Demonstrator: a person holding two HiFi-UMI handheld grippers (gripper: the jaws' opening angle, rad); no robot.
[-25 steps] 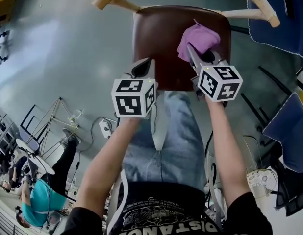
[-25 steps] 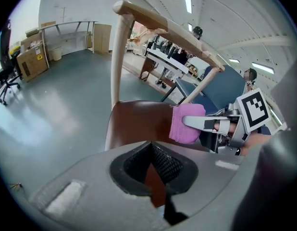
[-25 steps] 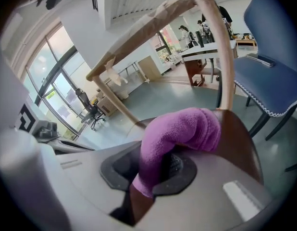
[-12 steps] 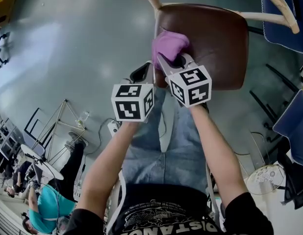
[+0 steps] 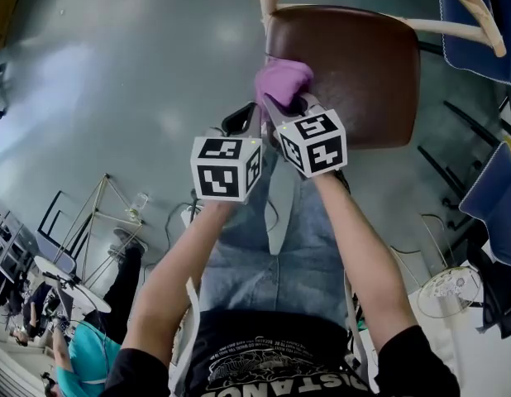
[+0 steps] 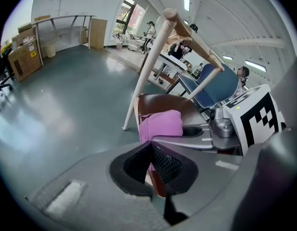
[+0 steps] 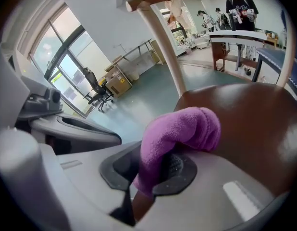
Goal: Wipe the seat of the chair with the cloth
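Gripping the cloth [image 5: 282,81], my right claw [image 5: 276,108] had both jaws clamped on a fold of the purple fabric. The rest of it bulged out in a soft lump past the jaw tips. In the head view this sat at the upper middle of the frame, with the cloth pressed on the near left corner of the chair seat [image 5: 355,73]. In the right gripper view the lump lay at the centre, against the glossy brown seat that filled the right half of the frame.

My left claw [image 5: 243,116] had its jaws shut together with nothing between them; the left gripper view showed the two ribbed pads meeting at a point. It hung just beside the right claw, to the left of it in the head view, at the seat's front corner and over the grey floor [image 5: 115,73]. I could not tell whether it touched the seat edge.

Pale wooden chair frame [image 5: 454,27] ran along the upper right of the head view.
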